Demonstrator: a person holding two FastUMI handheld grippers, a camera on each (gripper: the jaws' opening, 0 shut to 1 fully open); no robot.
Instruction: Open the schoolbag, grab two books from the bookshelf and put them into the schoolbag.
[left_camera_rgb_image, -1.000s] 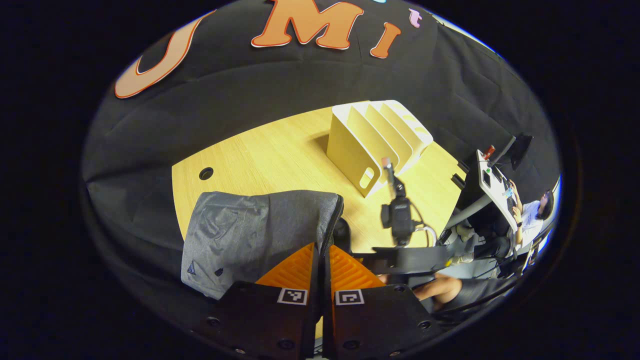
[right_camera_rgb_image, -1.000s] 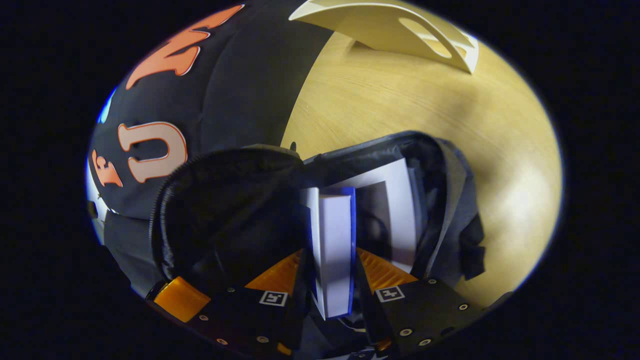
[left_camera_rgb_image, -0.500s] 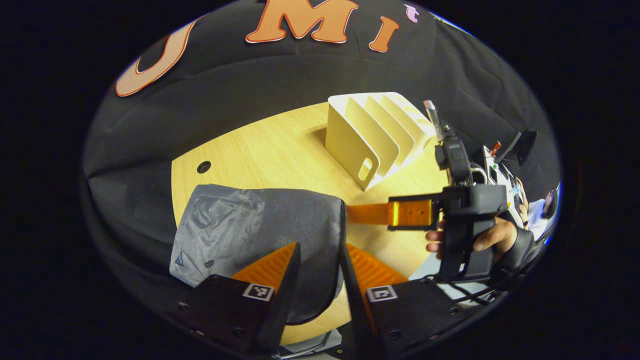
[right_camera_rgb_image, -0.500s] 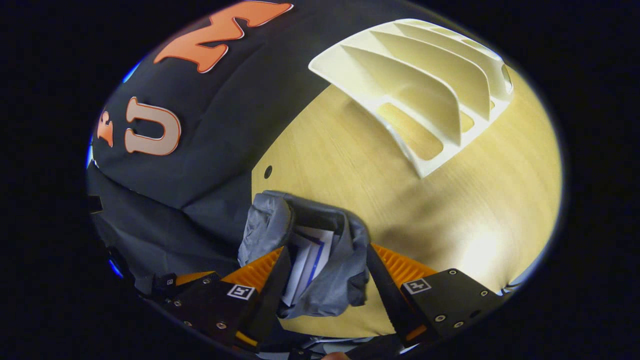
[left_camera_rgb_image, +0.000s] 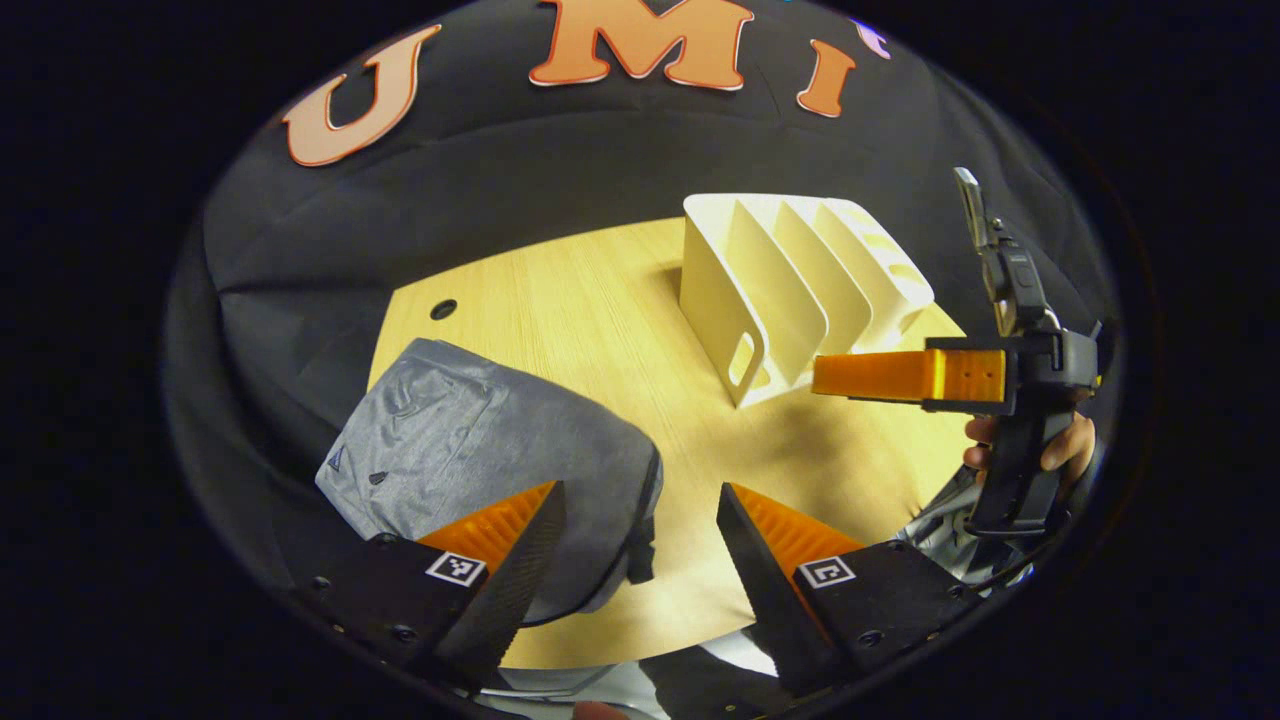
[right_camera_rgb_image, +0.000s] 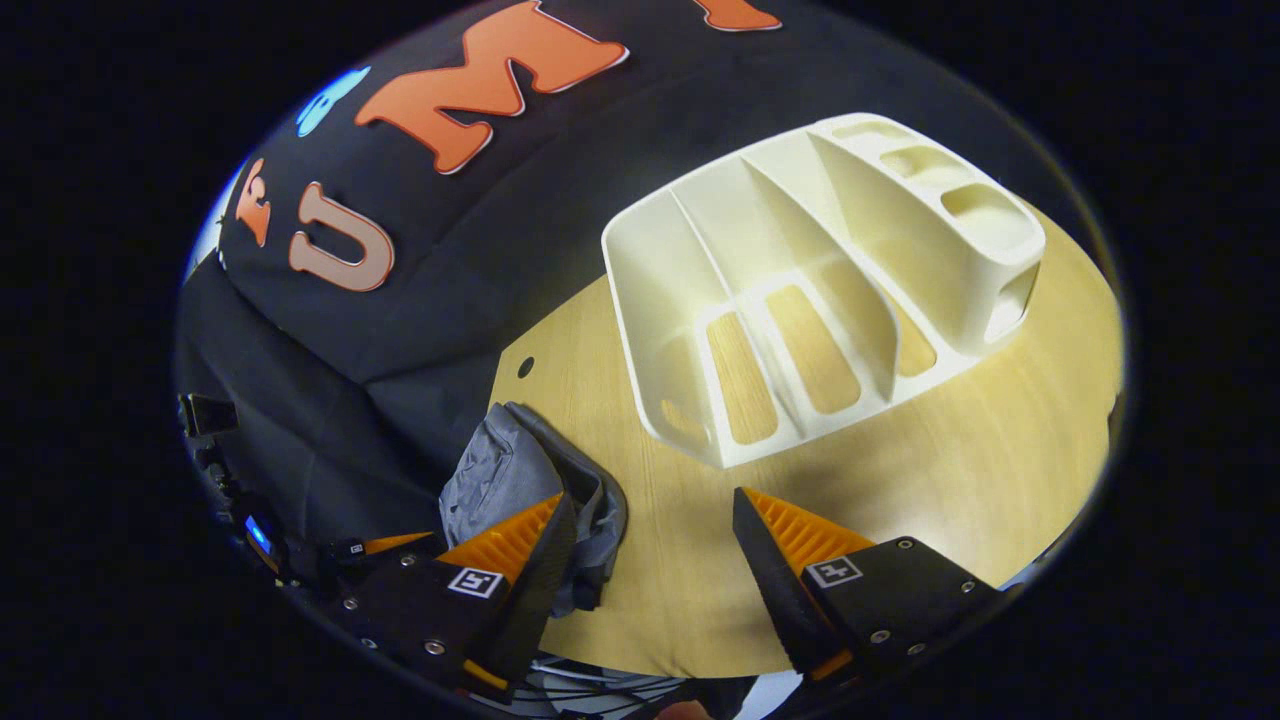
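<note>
Grey fabric of the schoolbag (left_camera_rgb_image: 490, 470) is lying just ahead of the wide-open, empty left gripper (left_camera_rgb_image: 640, 540), the right gripper (right_camera_rgb_image: 650, 545) is likewise gaping empty before the bookless bookshelf (right_camera_rgb_image: 800, 290), suggesting packing is essentially complete.

Both views high, facing down; share bookshelf (left_camera_rgb_image: 790, 280) (right_camera_rgb_image: 800, 290), schoolbag (left_camera_rgb_image: 480, 460) (right_camera_rgb_image: 520, 480).

Schoolbag (left_camera_rgb_image: 480, 455) lies on the table (left_camera_rgb_image: 600, 310), near its front-left corner. Bookshelf (left_camera_rgb_image: 790, 280) stands on the same table, behind and right of the bag, well apart from it. Booth wall (left_camera_rgb_image: 560, 150) runs behind the table.
</note>
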